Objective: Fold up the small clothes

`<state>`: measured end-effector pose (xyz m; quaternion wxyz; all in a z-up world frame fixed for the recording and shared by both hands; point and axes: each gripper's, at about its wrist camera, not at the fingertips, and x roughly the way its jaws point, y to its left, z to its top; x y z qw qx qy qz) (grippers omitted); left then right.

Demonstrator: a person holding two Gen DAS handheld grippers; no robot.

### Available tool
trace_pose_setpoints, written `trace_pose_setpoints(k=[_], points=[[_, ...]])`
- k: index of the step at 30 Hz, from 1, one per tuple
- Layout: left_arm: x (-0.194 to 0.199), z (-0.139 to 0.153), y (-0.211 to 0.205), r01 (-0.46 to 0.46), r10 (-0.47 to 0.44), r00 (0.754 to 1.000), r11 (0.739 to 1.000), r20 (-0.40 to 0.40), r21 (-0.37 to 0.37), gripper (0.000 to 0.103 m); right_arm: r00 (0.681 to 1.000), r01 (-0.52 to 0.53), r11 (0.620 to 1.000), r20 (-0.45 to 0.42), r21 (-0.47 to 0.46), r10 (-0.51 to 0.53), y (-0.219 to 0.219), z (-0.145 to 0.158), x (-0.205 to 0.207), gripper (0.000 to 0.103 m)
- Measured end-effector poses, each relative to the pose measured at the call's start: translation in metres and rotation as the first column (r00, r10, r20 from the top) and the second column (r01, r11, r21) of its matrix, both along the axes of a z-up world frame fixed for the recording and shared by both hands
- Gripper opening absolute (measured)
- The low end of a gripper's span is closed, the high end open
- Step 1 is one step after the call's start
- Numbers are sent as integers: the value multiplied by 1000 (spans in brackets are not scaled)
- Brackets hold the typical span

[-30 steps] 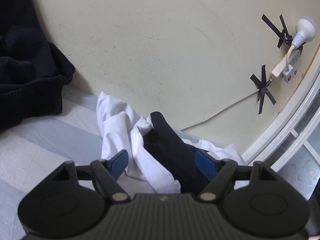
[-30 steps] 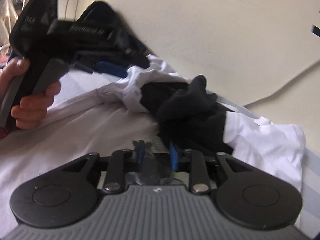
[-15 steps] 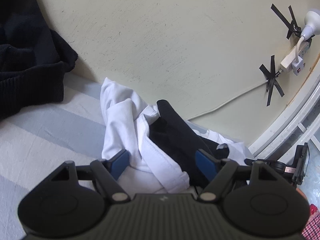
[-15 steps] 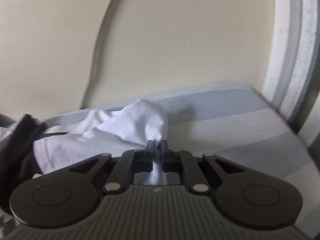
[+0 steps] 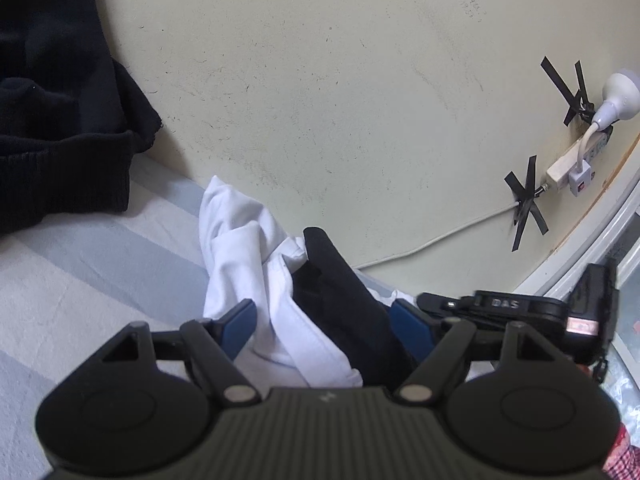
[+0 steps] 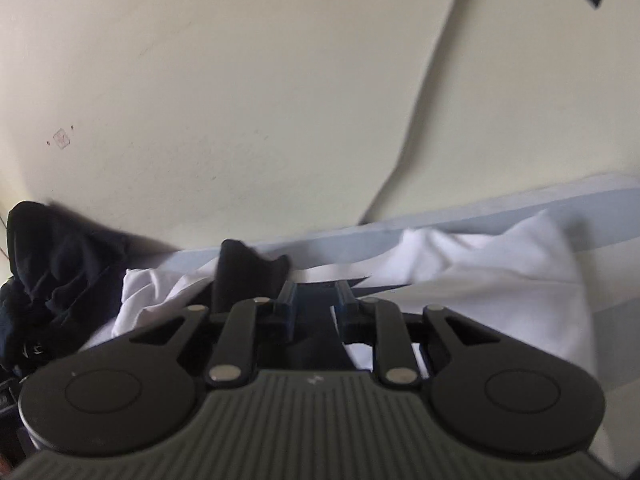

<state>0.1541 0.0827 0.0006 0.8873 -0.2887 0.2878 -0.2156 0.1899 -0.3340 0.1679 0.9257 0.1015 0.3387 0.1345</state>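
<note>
A crumpled white garment (image 5: 248, 264) lies on the striped bed sheet (image 5: 80, 272) against the wall, with a small black garment (image 5: 340, 296) on top of it. My left gripper (image 5: 326, 326) is open, its blue pads on either side of both garments. The right gripper's body shows at the right in the left wrist view (image 5: 516, 312). In the right wrist view the white garment (image 6: 480, 272) spreads to the right and the black garment (image 6: 248, 268) stands up at centre. My right gripper (image 6: 316, 300) has a narrow gap between its pads, with dark cloth and white cloth around them.
A pile of black clothes (image 5: 52, 120) lies at the left against the cream wall (image 5: 340, 100); it also shows in the right wrist view (image 6: 56, 276). A white power strip (image 5: 576, 160) and its cable are taped to the wall. A window frame (image 5: 600, 232) stands at right.
My right gripper has swung left from the sheet's right end to the garments, and its jaws have parted slightly. My left gripper has stayed open over the garments.
</note>
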Motion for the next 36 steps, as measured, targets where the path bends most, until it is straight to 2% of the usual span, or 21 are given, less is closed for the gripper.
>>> trace_pose_setpoints(k=[3,4,5,6,10,13,16,19,21,24,25,26,27,28,30,32,34,36], points=[[3,-1,3,-5,5,1000,1000,-15,-17,76,995,26,999,-94,-21,-28,25,-21,27,24],[4,-2,4,-4,3,1000,1000,-19,-23,76,992,31,999,-119,-11,-32,28,-26,35,21],[5,-2,4,-3,2,1000,1000,-21,-27,76,990,31,1000,-137,1,-30,30,-31,38,17],[5,-1,5,-3,3,1000,999,-20,-32,76,990,29,999,-138,16,-26,32,-32,37,5],[5,-1,9,-17,16,1000,998,-18,-57,76,999,-16,984,-34,180,22,35,3,3,5],[5,-1,12,-30,28,999,997,-18,-75,76,998,-64,950,32,305,57,36,30,-29,5],[2,1,16,-46,46,999,995,2,-87,75,995,-80,928,83,365,53,35,46,-60,5],[2,3,17,-47,48,999,995,10,-83,75,993,-20,918,111,396,-27,23,44,-82,5],[3,3,15,-39,40,999,996,4,-80,76,991,83,922,62,378,-114,9,30,-86,5],[5,1,11,-22,22,1000,997,-10,-68,76,969,220,949,-160,225,-187,-3,-17,-87,9],[5,1,10,-20,19,1000,998,-11,-63,76,967,222,950,-175,219,-186,-7,-27,-94,7],[6,1,10,-19,18,1000,998,-12,-59,76,972,216,950,-142,225,-187,-11,-27,-103,8],[5,1,10,-20,19,1000,998,-13,-59,75,975,207,959,-123,193,-185,-12,-19,-110,11],[5,0,10,-19,18,1000,998,-16,-60,76,977,205,963,-89,175,-192,-12,-10,-115,19],[6,-1,10,-19,18,1000,998,-24,-59,76,978,201,965,16,170,-206,-11,5,-123,27],[6,-1,11,-23,21,999,998,-25,-57,76,979,175,975,83,137,-187,-3,20,-124,27],[6,-1,12,-29,27,999,998,-23,-57,76,984,112,988,129,107,-126,6,24,-122,27],[6,-1,11,-31,29,999,998,-25,-57,76,993,46,995,101,92,-56,26,17,-114,26]])
